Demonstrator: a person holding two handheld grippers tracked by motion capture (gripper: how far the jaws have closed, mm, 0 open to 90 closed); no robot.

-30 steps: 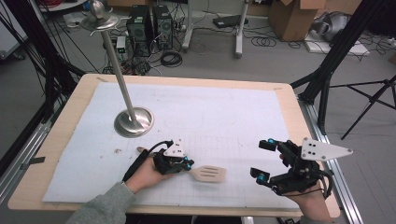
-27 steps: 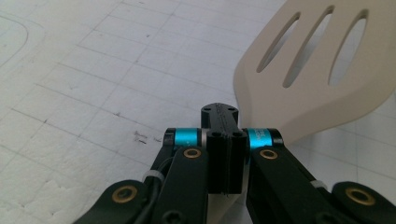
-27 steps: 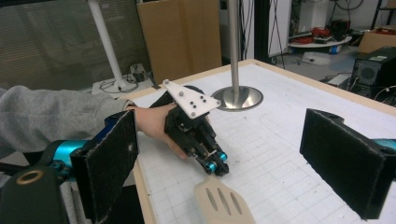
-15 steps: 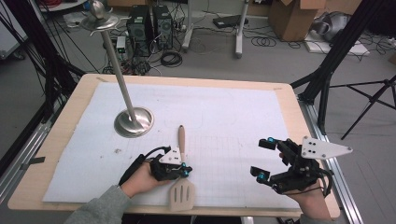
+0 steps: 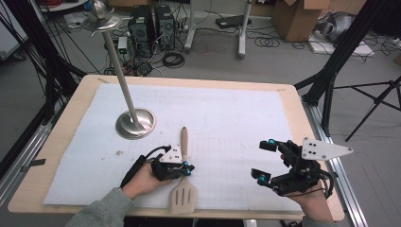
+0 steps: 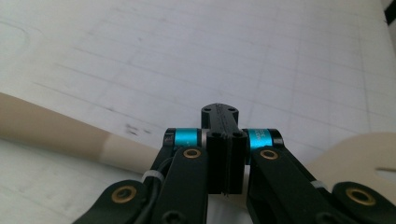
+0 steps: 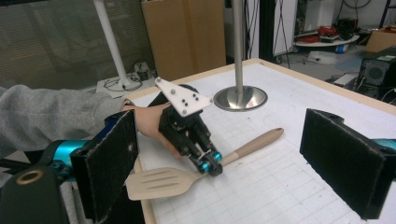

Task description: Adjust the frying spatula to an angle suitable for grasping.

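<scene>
A beige slotted spatula lies low over the white mat, handle pointing to the far side, blade at the table's front edge. My left gripper is shut on its neck, coming in from the left. In the left gripper view the jaws are pressed together over the spatula, with the handle at left and the blade at right. My right gripper rests at the front right, open and holding nothing. The right gripper view looks between its pads at the left gripper and spatula.
A metal stand with a round base and a tilted pole rises at the mat's left rear; its base is seen beyond the spatula. The white mat covers most of the wooden table. Cables and boxes lie on the floor behind.
The left gripper has turned the spatula: a second ago the blade pointed right, now it points to the front edge with the handle away. The right gripper has stayed put.
</scene>
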